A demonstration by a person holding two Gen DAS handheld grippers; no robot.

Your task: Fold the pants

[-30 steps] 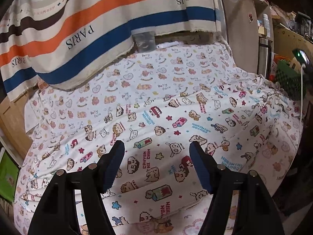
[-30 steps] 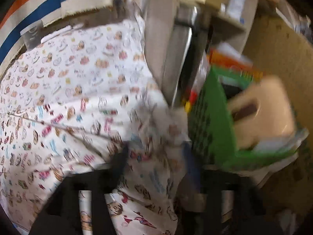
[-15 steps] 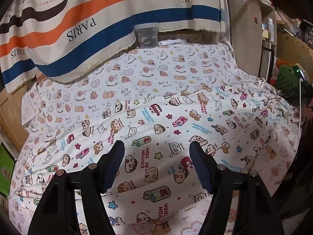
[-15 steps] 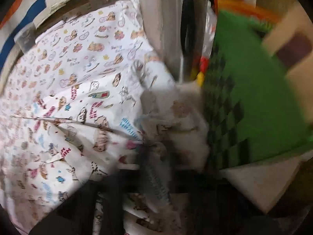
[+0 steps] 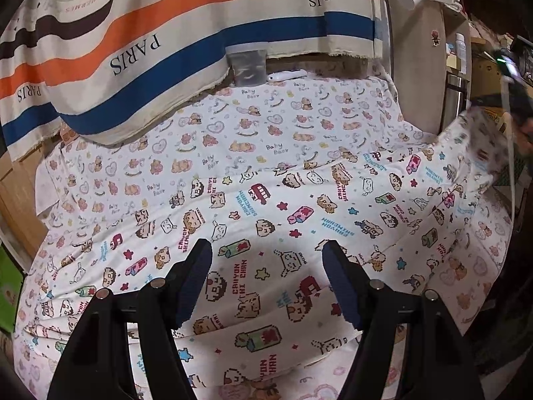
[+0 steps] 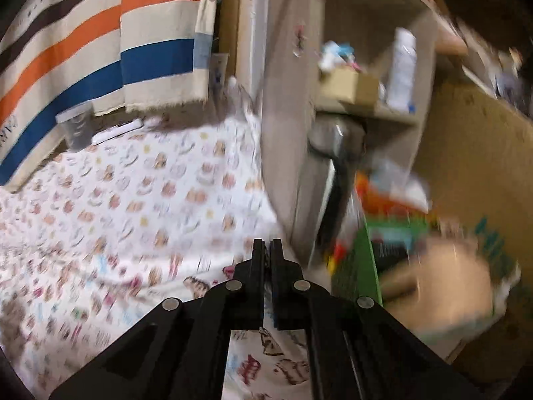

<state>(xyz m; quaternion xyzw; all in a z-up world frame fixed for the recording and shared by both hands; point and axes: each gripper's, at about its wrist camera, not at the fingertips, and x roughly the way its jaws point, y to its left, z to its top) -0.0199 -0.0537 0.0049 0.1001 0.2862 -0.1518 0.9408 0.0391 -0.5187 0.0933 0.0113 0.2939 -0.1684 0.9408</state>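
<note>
White pants (image 5: 299, 220) printed with pixel cartoon figures lie spread across a bed sheet (image 5: 253, 133) with a bear print. My left gripper (image 5: 266, 276) is open and empty, hovering just above the pants near their front edge. My right gripper (image 6: 266, 250) is shut on the right end of the pants (image 6: 266, 343) and lifts it. That lifted, blurred end also shows at the far right of the left wrist view (image 5: 479, 140). The right wrist view is blurred by motion.
A striped cloth reading PARIS (image 5: 166, 33) hangs behind the bed. A grey cup (image 5: 248, 66) and a white remote (image 5: 286, 75) sit at the sheet's back edge. A shelf unit (image 6: 366, 106) and a green basket (image 6: 359, 266) stand right of the bed.
My right gripper has closed on the right end of the pants and raised it off the bed. My left gripper has stayed open and drifted slightly.
</note>
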